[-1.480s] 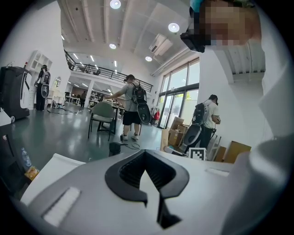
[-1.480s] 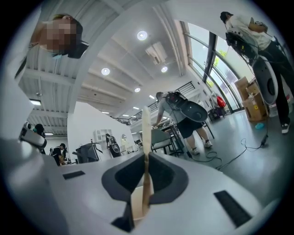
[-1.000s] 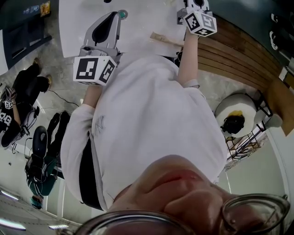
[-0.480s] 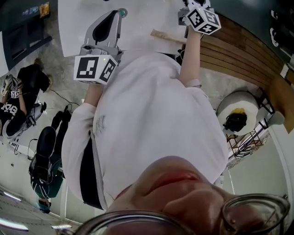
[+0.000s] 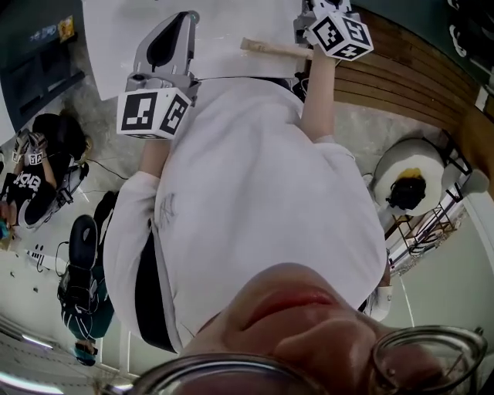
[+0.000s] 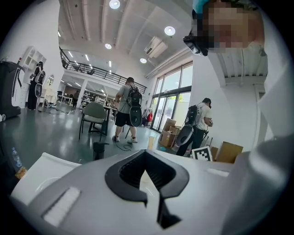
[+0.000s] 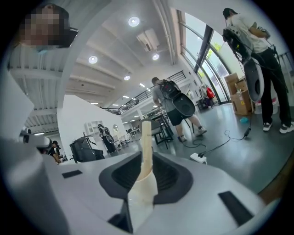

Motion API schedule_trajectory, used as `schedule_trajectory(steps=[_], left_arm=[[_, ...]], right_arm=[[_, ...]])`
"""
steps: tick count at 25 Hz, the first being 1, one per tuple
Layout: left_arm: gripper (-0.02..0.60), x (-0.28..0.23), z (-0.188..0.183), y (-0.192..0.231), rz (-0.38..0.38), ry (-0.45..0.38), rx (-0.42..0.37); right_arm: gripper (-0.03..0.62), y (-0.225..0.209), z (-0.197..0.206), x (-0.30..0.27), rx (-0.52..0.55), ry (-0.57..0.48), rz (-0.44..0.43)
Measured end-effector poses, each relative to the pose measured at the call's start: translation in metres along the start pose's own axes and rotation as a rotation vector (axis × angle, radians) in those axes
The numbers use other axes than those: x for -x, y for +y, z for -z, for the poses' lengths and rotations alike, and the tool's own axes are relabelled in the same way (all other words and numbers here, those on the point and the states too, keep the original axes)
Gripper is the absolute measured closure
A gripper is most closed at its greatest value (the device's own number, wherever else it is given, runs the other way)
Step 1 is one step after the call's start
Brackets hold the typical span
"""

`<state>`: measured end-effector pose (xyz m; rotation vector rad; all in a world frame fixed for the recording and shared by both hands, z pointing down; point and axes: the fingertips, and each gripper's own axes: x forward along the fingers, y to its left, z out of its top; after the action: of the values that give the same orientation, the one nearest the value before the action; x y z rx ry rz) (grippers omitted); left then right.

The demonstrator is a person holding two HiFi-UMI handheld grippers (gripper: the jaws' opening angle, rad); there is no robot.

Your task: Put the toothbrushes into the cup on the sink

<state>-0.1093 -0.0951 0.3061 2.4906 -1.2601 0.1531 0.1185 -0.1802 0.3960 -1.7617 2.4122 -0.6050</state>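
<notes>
My right gripper [image 5: 309, 31] is at the top of the head view, over the edge of a white surface [image 5: 231, 31]. A pale wooden toothbrush [image 5: 270, 48] sticks out sideways from it. In the right gripper view the same toothbrush [image 7: 146, 151] stands between the jaws of the right gripper [image 7: 144, 188]; they have just been closing and now grip its handle. My left gripper [image 5: 187, 17] is held out over the white surface with nothing between its fingers. In its own view the left gripper [image 6: 149, 183] has its jaws together. No cup shows in any view.
Wooden slats [image 5: 401, 85] run along the right. A white round stand [image 5: 432, 166] carries a black and yellow object, and a wire rack [image 5: 421, 231] stands beside it. People [image 5: 38, 177] and bags are on the floor at left. Other people [image 6: 126, 110] stand in the hall behind.
In the head view both grippers have moved toward the top edge. The toothbrush went with the right gripper, up and a little left. The left gripper drifted slightly left.
</notes>
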Motion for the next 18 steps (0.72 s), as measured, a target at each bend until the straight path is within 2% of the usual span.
schedule_trajectory(steps=[8, 13, 18], left_arm=[[0.58, -0.002, 0.006, -0.052, 0.012, 0.0, 0.002], [0.58, 0.0, 0.014, -0.092, 0.039, -0.01, 0.009], [0.58, 0.005, 0.022, -0.125, 0.049, -0.027, 0.008]], right_arm=[[0.58, 0.005, -0.016, 0.057, -0.005, 0.016, -0.04], [0.583, 0.011, -0.04, 0.097, 0.006, 0.013, -0.068], [0.583, 0.018, -0.073, 0.145, -0.002, -0.059, -0.101]])
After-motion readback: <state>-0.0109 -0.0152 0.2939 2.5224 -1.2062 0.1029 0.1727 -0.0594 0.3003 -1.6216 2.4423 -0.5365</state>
